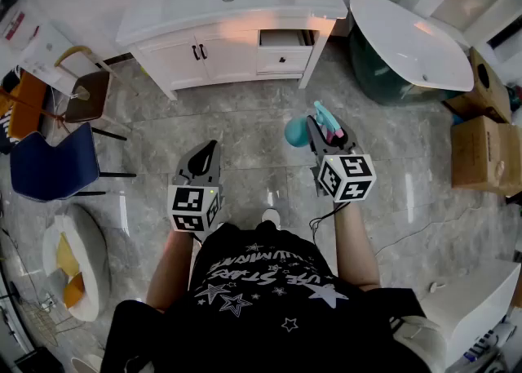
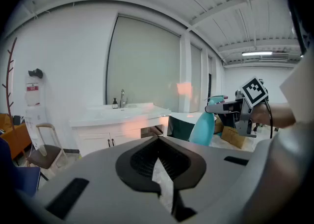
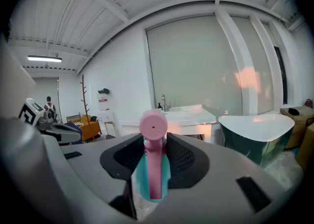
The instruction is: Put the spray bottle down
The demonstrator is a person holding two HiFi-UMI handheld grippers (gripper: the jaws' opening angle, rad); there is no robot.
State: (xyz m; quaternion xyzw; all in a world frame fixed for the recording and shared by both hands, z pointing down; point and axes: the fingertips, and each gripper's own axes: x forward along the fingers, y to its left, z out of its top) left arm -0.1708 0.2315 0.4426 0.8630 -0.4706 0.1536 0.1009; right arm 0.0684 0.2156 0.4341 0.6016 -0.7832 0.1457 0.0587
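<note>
Right gripper view: right gripper [image 3: 153,157] jaws clamped on the upper part of the spray bottle [image 3: 153,129] | look: teal rounded body, pink spray head, round nozzle facing camera | place: held in air above grey tiled floor [image 1: 245,130], before white vanity [image 1: 228,45] | left gripper [image 2: 158,164]: jaws together, empty
</note>
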